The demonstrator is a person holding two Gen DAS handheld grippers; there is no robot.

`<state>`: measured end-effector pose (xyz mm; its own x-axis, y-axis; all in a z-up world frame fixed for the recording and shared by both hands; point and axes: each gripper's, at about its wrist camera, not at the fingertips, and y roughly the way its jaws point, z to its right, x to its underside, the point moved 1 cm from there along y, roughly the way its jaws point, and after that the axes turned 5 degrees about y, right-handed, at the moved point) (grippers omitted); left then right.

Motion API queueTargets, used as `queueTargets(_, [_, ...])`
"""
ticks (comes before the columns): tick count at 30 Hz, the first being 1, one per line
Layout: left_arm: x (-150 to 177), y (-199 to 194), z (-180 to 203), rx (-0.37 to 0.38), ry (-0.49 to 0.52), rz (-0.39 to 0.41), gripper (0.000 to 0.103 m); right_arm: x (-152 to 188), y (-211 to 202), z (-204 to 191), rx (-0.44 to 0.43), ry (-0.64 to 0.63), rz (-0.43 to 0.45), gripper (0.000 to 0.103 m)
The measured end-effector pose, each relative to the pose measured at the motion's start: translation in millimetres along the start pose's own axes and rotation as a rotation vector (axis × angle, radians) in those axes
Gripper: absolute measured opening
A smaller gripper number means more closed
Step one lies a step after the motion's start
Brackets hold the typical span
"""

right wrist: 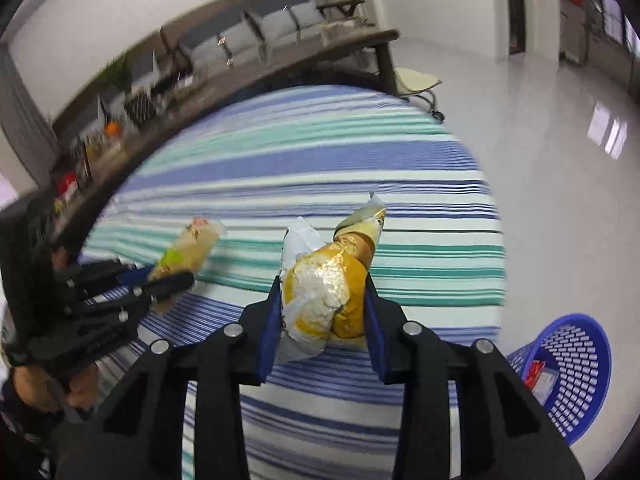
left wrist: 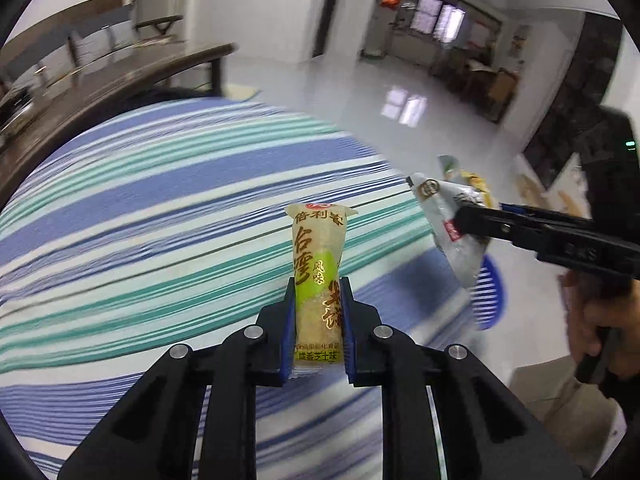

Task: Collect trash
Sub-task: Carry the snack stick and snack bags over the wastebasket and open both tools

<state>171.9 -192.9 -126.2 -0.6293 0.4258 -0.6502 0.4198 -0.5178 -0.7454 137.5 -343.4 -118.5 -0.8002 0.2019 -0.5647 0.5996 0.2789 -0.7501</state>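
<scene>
My left gripper is clamped on a yellow-green snack packet, held upright above the striped tablecloth. My right gripper pinches a crumpled bundle of wrappers above the cloth's right edge. Beyond that edge, a blue basket stands on the floor.

The snack packet is shiny see-through plastic. The crumpled wrapper is shiny foil, gold and silver. The bench has a soft striped cloth on it. The basket is blue plastic with holes. The floor is smooth and glossy.
</scene>
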Motion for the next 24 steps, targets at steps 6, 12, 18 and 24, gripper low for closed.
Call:
queueTargets(6, [-34, 21, 102, 0.195, 0.081, 0.003, 0.018, 2, -83, 105, 0.068, 0.136, 0.053, 0.036])
queueTargets(12, [-47, 83, 206, 0.294, 0.155, -0.084, 0.018, 23, -122, 215, 0.223, 0.256, 0.043, 0.036])
queueTargets(18, [-37, 194, 265, 0.283, 0.165, -0.228, 0.018, 50, -104, 295, 0.300, 0.334, -0.036, 0.036])
queueTargets(24, [-18, 292, 286, 0.256, 0.131, -0.324, 0.019, 78, -57, 374, 0.297, 0.455, -0.122, 0.036])
